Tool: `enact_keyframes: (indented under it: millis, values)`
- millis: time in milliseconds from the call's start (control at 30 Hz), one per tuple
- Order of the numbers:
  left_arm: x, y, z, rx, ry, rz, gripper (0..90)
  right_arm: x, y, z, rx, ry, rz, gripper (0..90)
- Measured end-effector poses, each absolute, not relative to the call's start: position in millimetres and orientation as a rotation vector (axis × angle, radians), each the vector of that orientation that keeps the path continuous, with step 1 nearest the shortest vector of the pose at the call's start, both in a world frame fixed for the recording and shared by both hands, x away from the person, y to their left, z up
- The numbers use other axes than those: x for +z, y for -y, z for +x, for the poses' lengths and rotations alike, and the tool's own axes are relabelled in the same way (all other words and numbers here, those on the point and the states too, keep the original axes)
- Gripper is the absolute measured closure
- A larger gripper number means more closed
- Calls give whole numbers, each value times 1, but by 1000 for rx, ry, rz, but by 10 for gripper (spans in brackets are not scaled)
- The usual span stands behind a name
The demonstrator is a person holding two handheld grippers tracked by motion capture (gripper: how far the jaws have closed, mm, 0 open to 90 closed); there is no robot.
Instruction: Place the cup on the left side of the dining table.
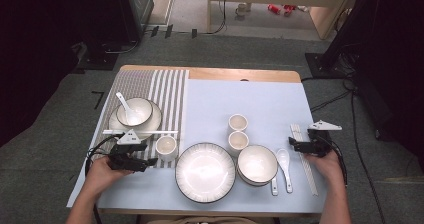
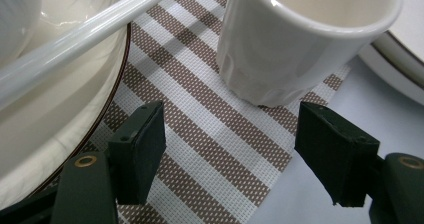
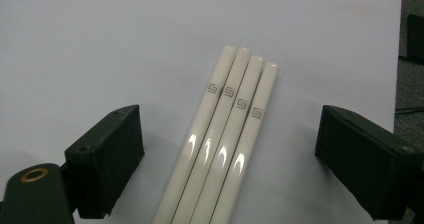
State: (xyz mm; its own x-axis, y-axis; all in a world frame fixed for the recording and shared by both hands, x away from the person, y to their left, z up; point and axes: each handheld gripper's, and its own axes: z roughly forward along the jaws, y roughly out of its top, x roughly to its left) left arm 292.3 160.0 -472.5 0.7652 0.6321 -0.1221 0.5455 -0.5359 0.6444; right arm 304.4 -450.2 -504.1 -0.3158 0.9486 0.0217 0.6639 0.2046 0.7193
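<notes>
While the left gripper point(image 2: 235, 154) is hanging open just short of the glazed cup point(image 2: 305, 39) (slippery, breakable, best pinched across its lower wall), the right gripper point(image 3: 230, 159) is straddling four chopsticks point(image 3: 227, 134), also open.

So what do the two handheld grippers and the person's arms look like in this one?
Both grippers are black. The left gripper and right gripper each carry a grey three-cornered plate on top and trail a black cable. Close up, each has two blocky black jaws with flat dark pads and a brass-coloured ring at the base. The forearms are bare, with no sleeve in the high view.
</notes>
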Motion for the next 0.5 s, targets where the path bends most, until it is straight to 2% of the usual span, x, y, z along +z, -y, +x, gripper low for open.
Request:
enact_keyframes:
  millis: [500]
  values:
    - [-481,-157,292,191,-874,2311,259,-504,450,304,892,-2058,1495,115]
